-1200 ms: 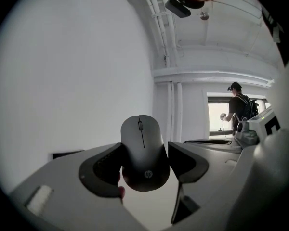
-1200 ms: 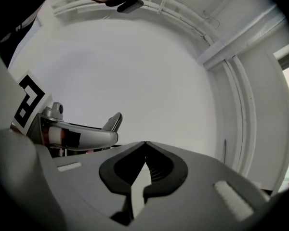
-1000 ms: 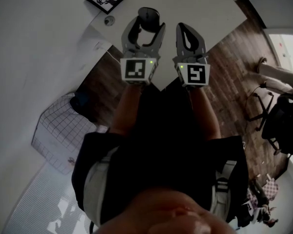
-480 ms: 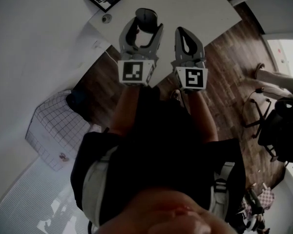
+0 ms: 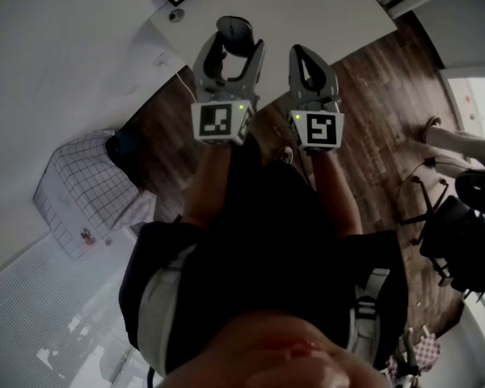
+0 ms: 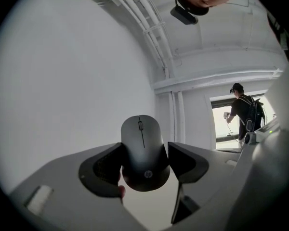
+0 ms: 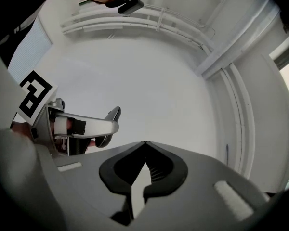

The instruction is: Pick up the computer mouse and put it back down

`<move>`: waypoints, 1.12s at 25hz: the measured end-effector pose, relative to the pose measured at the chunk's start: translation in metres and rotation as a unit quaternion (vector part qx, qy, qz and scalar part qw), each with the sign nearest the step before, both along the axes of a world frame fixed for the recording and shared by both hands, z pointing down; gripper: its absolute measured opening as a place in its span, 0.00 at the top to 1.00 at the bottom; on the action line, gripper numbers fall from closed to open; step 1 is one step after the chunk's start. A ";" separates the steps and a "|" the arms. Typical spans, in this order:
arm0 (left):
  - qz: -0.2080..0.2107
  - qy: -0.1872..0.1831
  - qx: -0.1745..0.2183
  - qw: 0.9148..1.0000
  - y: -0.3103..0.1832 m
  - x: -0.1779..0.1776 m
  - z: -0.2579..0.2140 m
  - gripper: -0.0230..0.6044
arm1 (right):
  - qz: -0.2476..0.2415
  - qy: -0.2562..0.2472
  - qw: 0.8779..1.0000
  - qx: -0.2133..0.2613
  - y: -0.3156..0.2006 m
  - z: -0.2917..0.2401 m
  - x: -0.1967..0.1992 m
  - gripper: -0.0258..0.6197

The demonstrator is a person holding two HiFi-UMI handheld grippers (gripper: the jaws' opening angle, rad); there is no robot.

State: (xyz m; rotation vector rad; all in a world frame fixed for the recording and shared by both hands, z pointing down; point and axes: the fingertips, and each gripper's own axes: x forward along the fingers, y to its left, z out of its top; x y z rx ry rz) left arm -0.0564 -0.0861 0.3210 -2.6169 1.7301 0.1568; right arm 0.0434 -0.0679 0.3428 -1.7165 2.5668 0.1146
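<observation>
- Mouse (image 6: 143,138) marked "hp": clamped between the left gripper's (image 6: 145,153) jaws.
- Right gripper (image 7: 144,143): jaws together, empty.
- Checked basket (image 5: 81,192) at 9 o'clock in the head view; contents unclear.

- A black short-sleeved top (image 5: 267,249) covers the torso.
- The left gripper (image 5: 236,45) and right gripper (image 5: 305,52) have grey shells and black-lined jaws.
- Each bears a white cube (image 5: 218,121) with black square markers and a green light.
</observation>
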 end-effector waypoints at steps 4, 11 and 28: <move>-0.022 0.006 0.008 1.000 0.026 0.003 -0.006 0.48 | -0.017 -0.009 1.000 -0.002 0.023 -0.003 0.009 0.94; -0.037 -0.004 0.021 0.999 0.054 -0.009 -0.026 0.48 | -0.035 -0.008 0.999 0.008 0.043 -0.016 -0.005 0.94; -0.014 0.015 0.075 0.997 0.068 -0.046 -0.069 0.49 | -0.008 -0.001 0.999 0.044 0.059 -0.051 -0.046 0.94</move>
